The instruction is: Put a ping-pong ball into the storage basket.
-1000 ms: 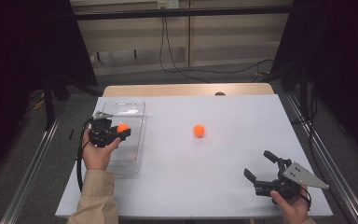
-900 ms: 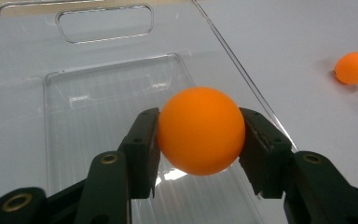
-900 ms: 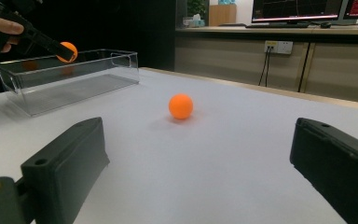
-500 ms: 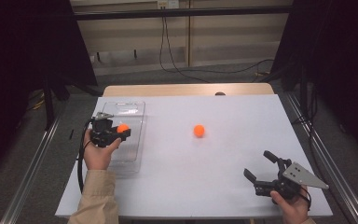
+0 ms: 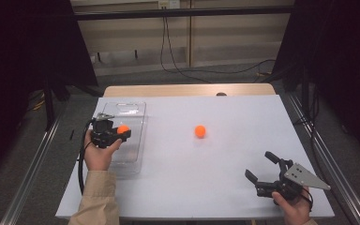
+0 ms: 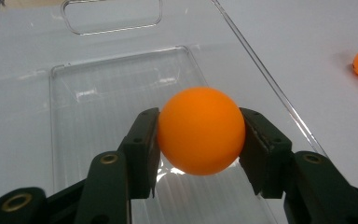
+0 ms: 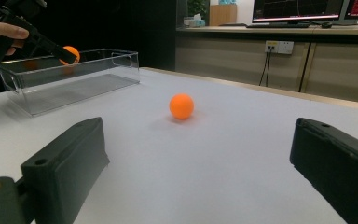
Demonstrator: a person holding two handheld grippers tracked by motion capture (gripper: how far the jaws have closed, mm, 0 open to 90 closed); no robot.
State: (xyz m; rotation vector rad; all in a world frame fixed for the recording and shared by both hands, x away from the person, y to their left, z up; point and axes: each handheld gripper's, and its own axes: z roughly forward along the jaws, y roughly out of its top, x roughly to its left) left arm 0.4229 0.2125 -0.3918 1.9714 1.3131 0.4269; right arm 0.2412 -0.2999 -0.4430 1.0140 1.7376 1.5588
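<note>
while the left gripper (image 5: pixel 124 133) hangs over the clear plastic bin (image 5: pixel 136 159) at the left of the high view, nothing has shifted against the two earlier high-view pictures: the same hand in the same spot, the same orange ball (image 6: pixel 200 130) pinched between the jaws. in the left gripper view the two black pads press on either side of the ball, which sits above the ribbed floor of the bin, lifted off it rather than resting (a faint reflection shows under it). so the jaws are clamped on that ball and have not let go.

the second orange ball (image 5: pixel 199 131) lies alone on the white table (image 5: pixel 215 187) near the middle of the high view, apart from the bin and from both hands; it too sits where it sat in the earlier pictures. in the right gripper view it shows just above centre, ahead of the jaws.

the right gripper (image 5: pixel 262 177) rests at the lower right of the high view with its jaws spread wide and nothing between them, unmoved as well.

my reading is that the work is paused at the drop: the held ball is over the bin and the likely next act is to part the jaws, after which the ball on the table remains to be fetched.
</note>
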